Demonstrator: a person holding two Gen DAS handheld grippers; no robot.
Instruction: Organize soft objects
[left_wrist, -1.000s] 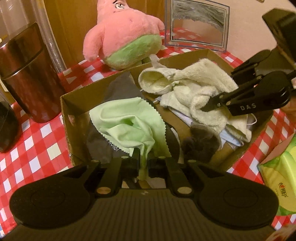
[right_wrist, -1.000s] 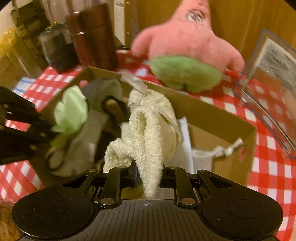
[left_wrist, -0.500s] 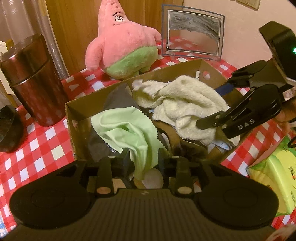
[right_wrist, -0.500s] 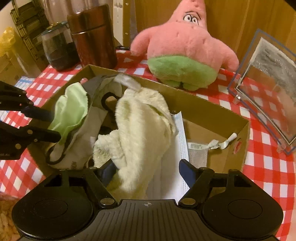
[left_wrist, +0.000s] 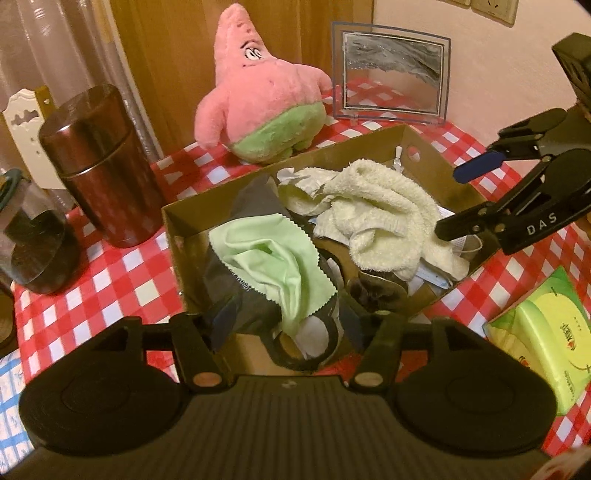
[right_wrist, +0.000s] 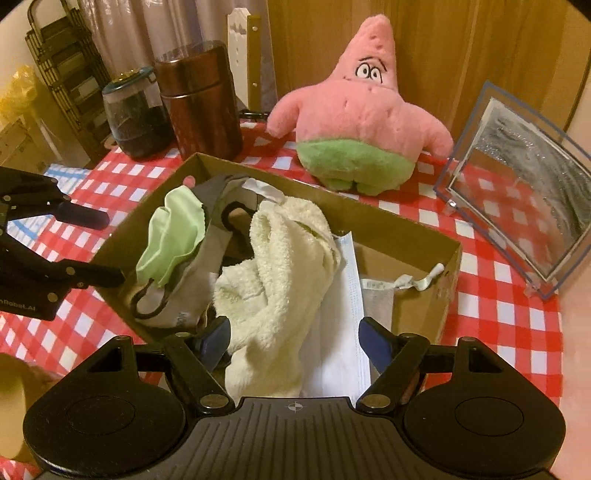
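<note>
A cardboard box (left_wrist: 173, 229) (right_wrist: 406, 236) on the checked table holds a light green cloth (left_wrist: 269, 262) (right_wrist: 170, 236), a cream towel (left_wrist: 384, 206) (right_wrist: 284, 273), a grey pouch (left_wrist: 251, 195) and a white face mask (right_wrist: 340, 332). A pink star plush (left_wrist: 258, 107) (right_wrist: 354, 125) stands behind the box. My left gripper (left_wrist: 288, 325) is open at the box's near edge, with the green cloth lying between the fingers. My right gripper (right_wrist: 295, 339) is open over the towel's near end; it also shows in the left wrist view (left_wrist: 465, 199).
A brown metal canister (left_wrist: 99, 166) (right_wrist: 199, 103) and a dark glass jar (left_wrist: 33, 240) (right_wrist: 133, 114) stand left of the box. A clear picture frame (left_wrist: 391, 88) (right_wrist: 517, 206) stands behind right. A green tissue pack (left_wrist: 543, 347) lies at the right.
Both grippers have opened and let go: the left released the green cloth, the right released the cream towel. Both pulled back from the box, and the cloths now rest in it.
</note>
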